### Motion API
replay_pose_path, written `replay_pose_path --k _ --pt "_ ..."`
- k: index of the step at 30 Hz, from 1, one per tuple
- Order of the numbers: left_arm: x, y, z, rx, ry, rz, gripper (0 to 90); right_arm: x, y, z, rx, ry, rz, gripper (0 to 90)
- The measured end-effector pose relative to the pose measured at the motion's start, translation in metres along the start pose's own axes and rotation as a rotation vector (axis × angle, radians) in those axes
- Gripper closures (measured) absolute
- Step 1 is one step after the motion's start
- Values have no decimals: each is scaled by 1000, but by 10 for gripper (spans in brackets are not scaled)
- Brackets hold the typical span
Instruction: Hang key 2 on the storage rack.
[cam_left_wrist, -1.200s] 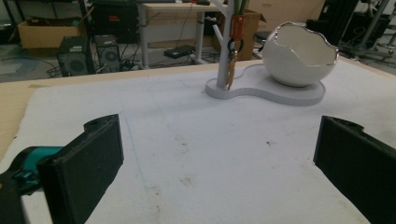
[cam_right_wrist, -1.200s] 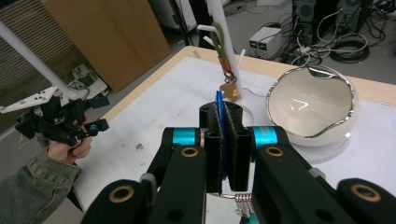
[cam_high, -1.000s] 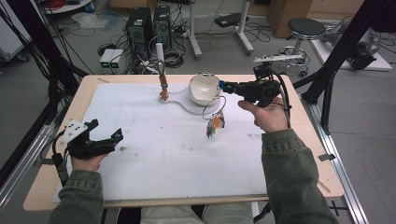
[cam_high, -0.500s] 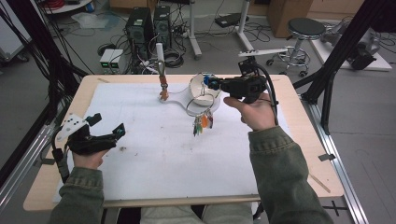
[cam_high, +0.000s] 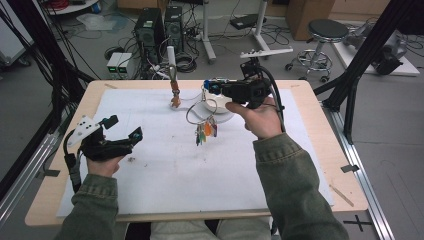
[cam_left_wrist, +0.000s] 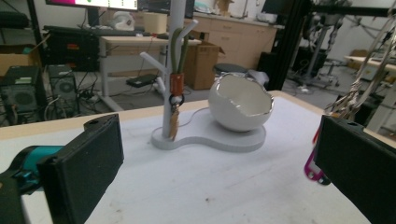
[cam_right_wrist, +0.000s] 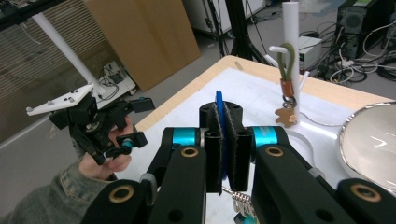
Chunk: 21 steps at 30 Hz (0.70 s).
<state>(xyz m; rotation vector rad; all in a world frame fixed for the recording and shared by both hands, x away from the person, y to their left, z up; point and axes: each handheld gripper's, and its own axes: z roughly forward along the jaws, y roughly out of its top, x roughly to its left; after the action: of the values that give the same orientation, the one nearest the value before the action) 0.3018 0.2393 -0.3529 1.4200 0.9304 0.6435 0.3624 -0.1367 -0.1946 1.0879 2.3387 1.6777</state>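
Now: right gripper jaws clamped on flat blue tag of metal key ring with coloured keys, hanging above white ceramic bowl | left gripper jaws wide, empty, well left of bowl.

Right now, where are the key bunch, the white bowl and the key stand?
key bunch (cam_high: 206, 130), high view, on the coloured tags hanging below the wire ring.
white bowl (cam_left_wrist: 240, 108), left gripper view, on its outer wall.
key stand (cam_right_wrist: 290, 28), right gripper view, on the upright white post.
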Motion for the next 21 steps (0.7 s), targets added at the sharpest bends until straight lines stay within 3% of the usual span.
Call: replay_pose_path --k 12,21 --pt "-10 14 10 -18 -34 17 20 8 3 20 9 23 -8 876" --pt "-23 26 23 -30 -78 25 20 10 7 32 1 42 27 876"
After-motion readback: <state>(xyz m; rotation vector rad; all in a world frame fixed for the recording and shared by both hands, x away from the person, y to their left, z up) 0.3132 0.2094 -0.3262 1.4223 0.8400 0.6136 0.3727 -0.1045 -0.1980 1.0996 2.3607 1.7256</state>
